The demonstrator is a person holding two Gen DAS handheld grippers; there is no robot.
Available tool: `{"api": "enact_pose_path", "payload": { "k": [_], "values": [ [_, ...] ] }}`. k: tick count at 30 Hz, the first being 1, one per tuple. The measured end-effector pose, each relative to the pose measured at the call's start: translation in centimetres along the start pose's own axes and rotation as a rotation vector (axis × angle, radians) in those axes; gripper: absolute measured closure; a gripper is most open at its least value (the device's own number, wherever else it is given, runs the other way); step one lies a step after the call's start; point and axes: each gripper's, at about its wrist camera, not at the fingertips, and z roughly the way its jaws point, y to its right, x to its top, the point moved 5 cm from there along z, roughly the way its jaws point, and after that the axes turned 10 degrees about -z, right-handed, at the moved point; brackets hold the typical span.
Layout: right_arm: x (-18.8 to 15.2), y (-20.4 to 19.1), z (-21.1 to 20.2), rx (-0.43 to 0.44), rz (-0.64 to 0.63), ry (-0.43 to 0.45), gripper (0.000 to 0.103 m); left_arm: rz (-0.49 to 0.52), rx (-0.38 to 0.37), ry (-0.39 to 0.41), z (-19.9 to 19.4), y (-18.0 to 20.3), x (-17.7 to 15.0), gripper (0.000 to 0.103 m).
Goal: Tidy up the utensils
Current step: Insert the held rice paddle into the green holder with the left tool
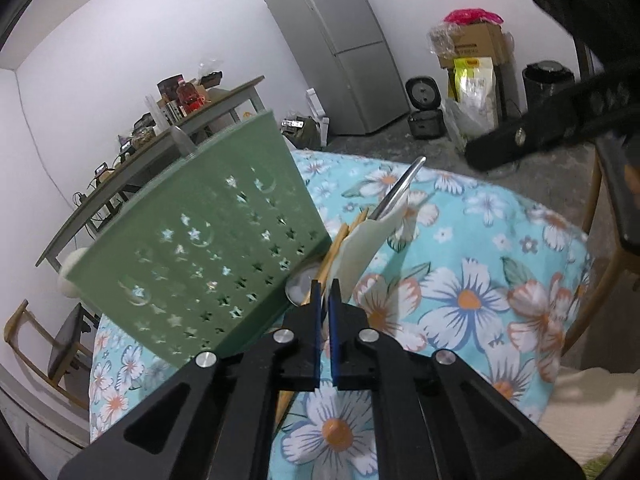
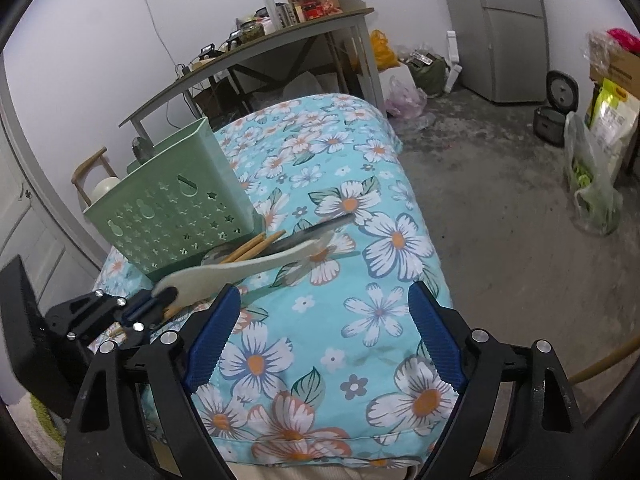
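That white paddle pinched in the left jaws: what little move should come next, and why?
Probably lift the white paddle a little higher and swing it over the open top of the green basket. The left gripper is shut on one end of it, the rest still hangs low over the chopsticks beside the basket wall, and the basket's rim stands well above it. The right gripper is open and holds nothing.

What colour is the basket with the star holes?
Pale green basket; the right wrist view shows it best.
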Motion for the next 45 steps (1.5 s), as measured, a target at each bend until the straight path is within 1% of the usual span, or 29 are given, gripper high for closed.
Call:
{"api": "enact_pose_path", "payload": {
  "k": [8, 13, 17, 21, 22, 26, 27, 28, 31, 34, 37, 40, 42, 43, 45],
  "values": [
    [0.0, -0.1, 0.1, 0.008, -0.007, -0.001, 0.023, -0.082, -0.032, -0.005, -2.0, -1.1, 0.7, 0.1],
    [0.1, -0.1, -0.1, 0.008, -0.009, 0.004, 0.023, -0.12, -0.039, 0.011, -3.4, -2.2, 1.3, 0.101],
    [0.1, 0.0, -0.1, 0.013, -0.009, 0.004, 0.026, -0.177, -0.06, 0.025, -5.0, -3.5, 2.1, 0.101],
    [0.6, -0.1, 0.0, 0.026, -0.016, 0.006, 0.035, -0.249, -0.069, 0.041, -7.0, -5.6, 2.6, 0.101],
    [0.9, -0.2, 0.2, 0.036, -0.017, 0.007, 0.04, -0.262, -0.068, 0.042, -7.3, -6.1, 2.6, 0.101],
    [2.5, -1.3, 1.9, 0.086, -0.049, 0.004, 0.051, -0.32, -0.046, 0.056, -8.8, -8.1, 2.5, 0.102],
    [2.9, -1.7, 2.5, 0.097, -0.058, -0.003, 0.056, -0.33, -0.036, 0.059, -9.0, -8.5, 2.4, 0.102],
    [3.4, -2.0, 3.3, 0.107, -0.065, -0.015, 0.058, -0.341, -0.024, 0.061, -9.4, -9.0, 2.3, 0.102],
    [4.3, -2.1, 5.2, 0.122, -0.052, -0.044, 0.069, -0.367, 0.009, 0.063, -10.0, -10.1, 1.9, 0.101],
    [5.3, -2.6, 7.8, 0.157, -0.047, -0.097, 0.074, -0.381, 0.03, 0.059, -10.3, -10.8, 1.2, 0.101],
    [5.9, -3.4, 9.6, 0.167, -0.068, -0.124, 0.075, -0.401, 0.037, 0.056, -10.5, -11.4, 0.6, 0.101],
    [6.3, -3.8, 11.1, 0.158, -0.086, -0.154, 0.075, -0.416, 0.04, 0.053, -10.4, -11.6, 0.2, 0.101],
    [6.1, -4.2, 12.1, 0.144, -0.114, -0.188, 0.076, -0.42, 0.039, 0.052, -10.4, -11.7, -0.1, 0.101],
    [6.0, -4.3, 12.3, 0.138, -0.127, -0.203, 0.078, -0.421, 0.04, 0.051, -10.4, -11.7, -0.2, 0.101],
    [5.1, -4.4, 12.8, 0.128, -0.146, -0.257, 0.08, -0.427, 0.041, 0.049, -10.4, -11.9, -0.4, 0.101]
  ]
}}
